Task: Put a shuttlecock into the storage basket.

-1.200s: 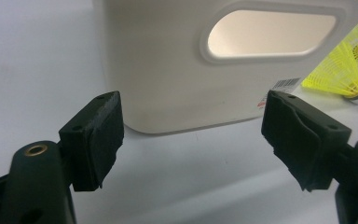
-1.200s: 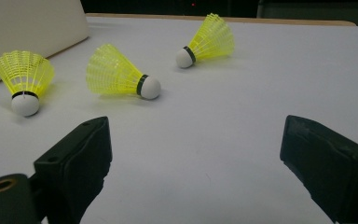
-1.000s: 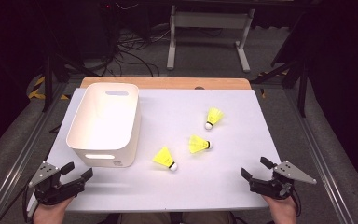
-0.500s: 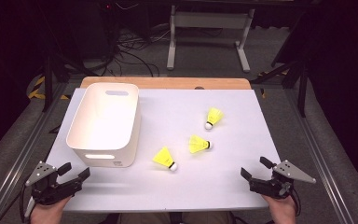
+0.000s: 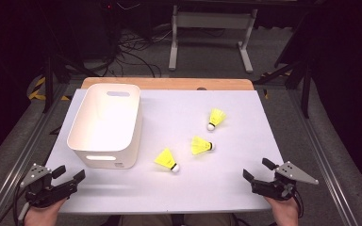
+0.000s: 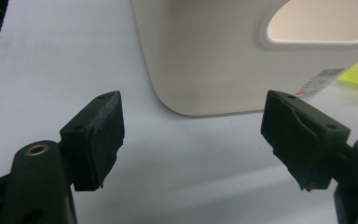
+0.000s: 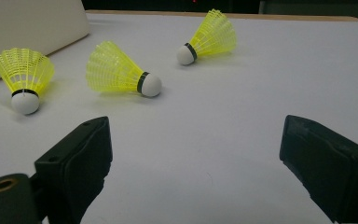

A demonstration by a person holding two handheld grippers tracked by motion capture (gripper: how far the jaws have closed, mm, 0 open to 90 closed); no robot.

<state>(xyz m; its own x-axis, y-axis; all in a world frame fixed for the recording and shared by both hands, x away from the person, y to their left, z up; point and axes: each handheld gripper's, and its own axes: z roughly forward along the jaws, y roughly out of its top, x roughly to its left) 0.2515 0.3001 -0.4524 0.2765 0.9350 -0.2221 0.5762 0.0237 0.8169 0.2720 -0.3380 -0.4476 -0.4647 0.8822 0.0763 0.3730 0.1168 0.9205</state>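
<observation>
Three yellow shuttlecocks lie on the white table top [image 5: 226, 188]: one near the bin [image 5: 166, 159] [image 7: 24, 79], one in the middle [image 5: 201, 145] [image 7: 121, 73], one farther back [image 5: 216, 118] [image 7: 209, 38]. A white plastic bin [image 5: 106, 125] [image 6: 242, 51] stands at the left, nothing showing inside it. My left gripper [image 5: 69, 174] [image 6: 193, 140] rests open at the front left corner, facing the bin's near wall. At the front right my right gripper [image 5: 258, 169] [image 7: 196, 163] is open and faces the shuttlecocks. Both hold nothing.
A wooden strip [image 5: 169, 83] runs along the table's far edge. Metal rails [image 5: 14, 155] flank both sides. Beyond the table are cables [image 5: 127, 52] and a grey stand [image 5: 212, 28] on a dark floor.
The left gripper has shifted slightly toward the front left. The right gripper, shuttlecocks and bin have stayed where they were.
</observation>
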